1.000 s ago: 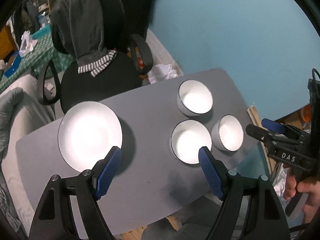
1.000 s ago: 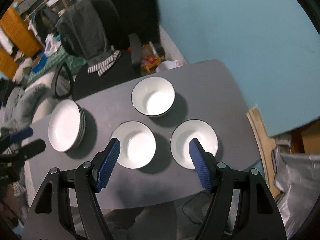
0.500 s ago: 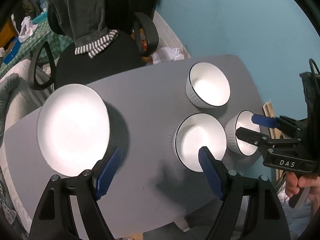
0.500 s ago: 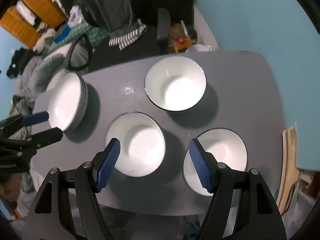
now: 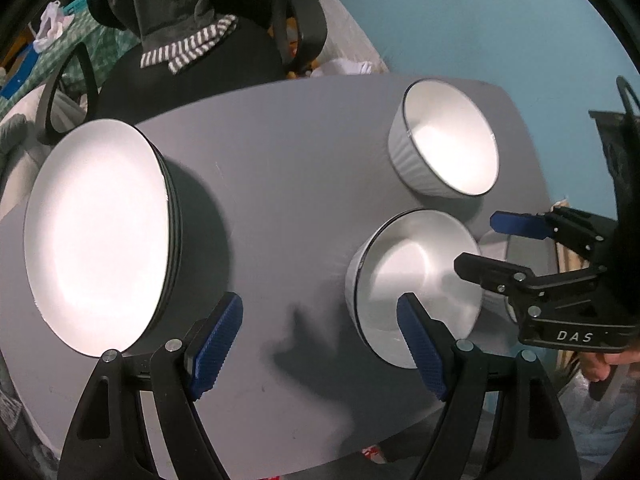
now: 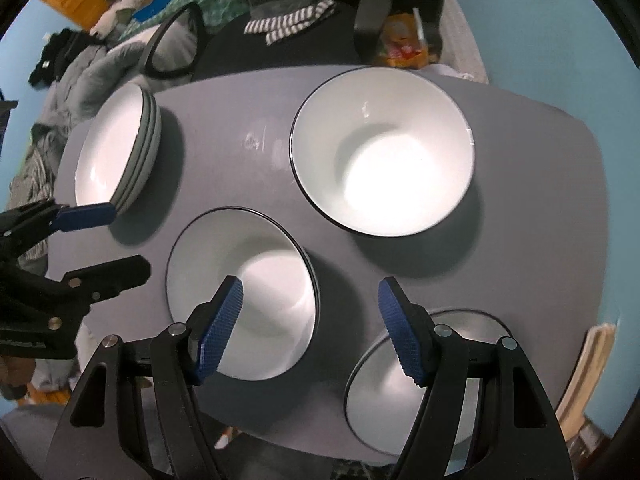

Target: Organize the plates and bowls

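A stack of white plates (image 5: 100, 232) sits at the left of the grey table (image 5: 272, 152); it also shows in the right wrist view (image 6: 116, 152). Three white bowls stand at the right: a far bowl (image 6: 384, 152), a middle bowl (image 6: 240, 292) and a near right bowl (image 6: 400, 392). My left gripper (image 5: 320, 344) is open and empty, low over the table between the plates and the middle bowl (image 5: 416, 280). My right gripper (image 6: 310, 328) is open and empty above the gap between the middle and near right bowls.
A black office chair (image 5: 192, 52) with a grey hoodie draped on it stands behind the table. A blue wall (image 5: 460, 20) is at the back right. Clutter and bedding (image 6: 80, 72) lie to the left.
Both grippers have come down closer to the table. The bowls and plates look larger. The right gripper has moved in over the near bowls. Nothing was grasped.
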`<state>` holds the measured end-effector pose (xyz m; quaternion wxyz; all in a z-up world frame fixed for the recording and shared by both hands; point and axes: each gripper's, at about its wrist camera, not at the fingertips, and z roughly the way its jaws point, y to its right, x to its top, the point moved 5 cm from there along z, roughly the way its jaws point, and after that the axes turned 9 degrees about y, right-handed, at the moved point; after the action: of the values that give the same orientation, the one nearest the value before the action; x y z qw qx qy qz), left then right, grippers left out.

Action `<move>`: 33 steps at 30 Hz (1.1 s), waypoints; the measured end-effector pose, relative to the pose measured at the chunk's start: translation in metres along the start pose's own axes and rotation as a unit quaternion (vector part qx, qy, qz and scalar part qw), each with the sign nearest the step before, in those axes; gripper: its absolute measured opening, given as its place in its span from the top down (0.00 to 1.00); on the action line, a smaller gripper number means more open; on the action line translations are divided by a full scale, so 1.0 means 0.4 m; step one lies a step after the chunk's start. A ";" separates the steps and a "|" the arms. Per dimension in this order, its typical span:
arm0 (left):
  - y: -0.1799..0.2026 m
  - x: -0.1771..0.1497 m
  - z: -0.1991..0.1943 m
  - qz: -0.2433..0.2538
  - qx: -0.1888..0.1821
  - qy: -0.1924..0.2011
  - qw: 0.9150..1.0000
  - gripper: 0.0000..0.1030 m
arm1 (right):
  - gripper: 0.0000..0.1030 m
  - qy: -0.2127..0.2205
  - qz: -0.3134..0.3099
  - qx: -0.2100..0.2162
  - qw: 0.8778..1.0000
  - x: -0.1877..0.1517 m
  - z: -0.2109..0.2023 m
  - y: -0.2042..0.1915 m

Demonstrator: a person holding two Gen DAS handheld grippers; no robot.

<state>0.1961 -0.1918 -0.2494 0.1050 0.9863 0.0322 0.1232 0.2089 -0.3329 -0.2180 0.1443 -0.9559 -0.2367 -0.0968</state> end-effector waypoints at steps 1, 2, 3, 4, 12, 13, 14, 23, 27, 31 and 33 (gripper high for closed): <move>0.001 -0.002 0.008 0.000 0.000 -0.003 1.000 0.22 | 0.31 -0.005 -0.003 0.000 1.000 -0.001 0.007 0.001; 0.002 -0.004 0.013 0.000 0.000 -0.005 1.000 0.22 | 0.31 -0.012 -0.006 0.003 1.000 -0.003 0.016 0.002; 0.004 -0.005 0.019 0.002 0.002 -0.007 1.000 0.22 | 0.31 -0.017 -0.008 0.005 1.000 -0.004 0.023 0.002; 0.007 -0.005 0.024 0.003 0.003 -0.009 1.000 0.22 | 0.31 -0.021 -0.011 0.007 1.000 -0.006 0.028 0.002; 0.013 -0.020 0.080 -0.015 0.009 -0.035 0.999 0.22 | 0.41 -0.053 -0.039 0.017 0.998 -0.018 0.065 -0.013; 0.013 -0.020 0.085 -0.019 0.007 -0.037 0.999 0.22 | 0.42 -0.056 -0.040 0.019 0.997 -0.019 0.070 -0.014; 0.013 -0.021 0.090 -0.024 0.005 -0.039 0.999 0.22 | 0.43 -0.058 -0.040 0.019 0.997 -0.020 0.074 -0.016; 0.020 -0.026 0.119 -0.049 -0.006 -0.048 0.998 0.22 | 0.60 -0.068 -0.049 0.018 0.996 -0.017 0.094 -0.015; 0.017 -0.031 0.128 -0.053 -0.011 -0.057 0.997 0.29 | 0.68 -0.072 -0.055 0.013 0.996 -0.026 0.100 -0.024; 0.012 -0.039 0.131 -0.054 -0.015 -0.064 0.996 0.41 | 0.77 -0.070 -0.068 0.009 0.995 -0.029 0.101 -0.027; 0.008 -0.043 0.138 -0.057 -0.020 -0.070 0.996 0.49 | 0.79 -0.072 -0.074 0.004 0.995 -0.034 0.106 -0.031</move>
<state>0.1936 -0.2075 -0.3050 0.1337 0.9867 0.0785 0.0480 0.1960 -0.3145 -0.2584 0.1228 -0.9398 -0.3168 -0.0374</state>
